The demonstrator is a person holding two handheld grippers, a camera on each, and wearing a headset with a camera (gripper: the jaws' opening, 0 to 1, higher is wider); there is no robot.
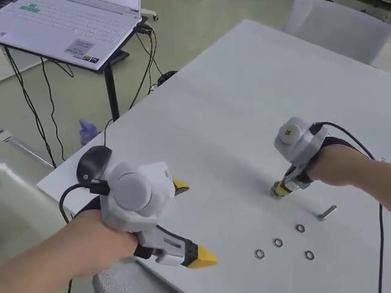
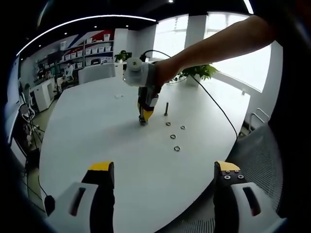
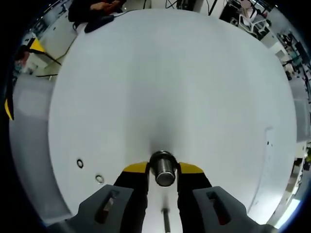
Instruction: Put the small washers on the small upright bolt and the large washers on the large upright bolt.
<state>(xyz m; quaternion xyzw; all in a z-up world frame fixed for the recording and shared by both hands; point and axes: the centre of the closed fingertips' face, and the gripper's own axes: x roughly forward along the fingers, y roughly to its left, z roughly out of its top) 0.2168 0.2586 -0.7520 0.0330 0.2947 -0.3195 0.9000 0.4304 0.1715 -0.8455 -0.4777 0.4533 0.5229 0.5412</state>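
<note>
- Spreading under everything, the wide white table (image 1: 232, 110) carried all the task's things on the side nearer to the person.
- The white left gripper with yellow tips (image 1: 192, 221) hovered over the near table edge. Its jaws were wide apart, holding and touching nothing.
- The white right gripper (image 1: 282, 188) pointed down at the table. Its yellow-tipped jaws were closed around the large silver upright bolt (image 3: 164, 174), which stood on the table between them.
- To do this step well, I judged that the large bolt should sit flat on its head and be released slowly, so that it would not tip.
- The small dark bolt (image 1: 327, 212) was near the large one, apart from it, and in the left gripper view it looked upright.
- Four small silver ring washers (image 1: 278, 242) lay flat beside the bolts, none on a bolt yet. I could not tell large from small.
</note>
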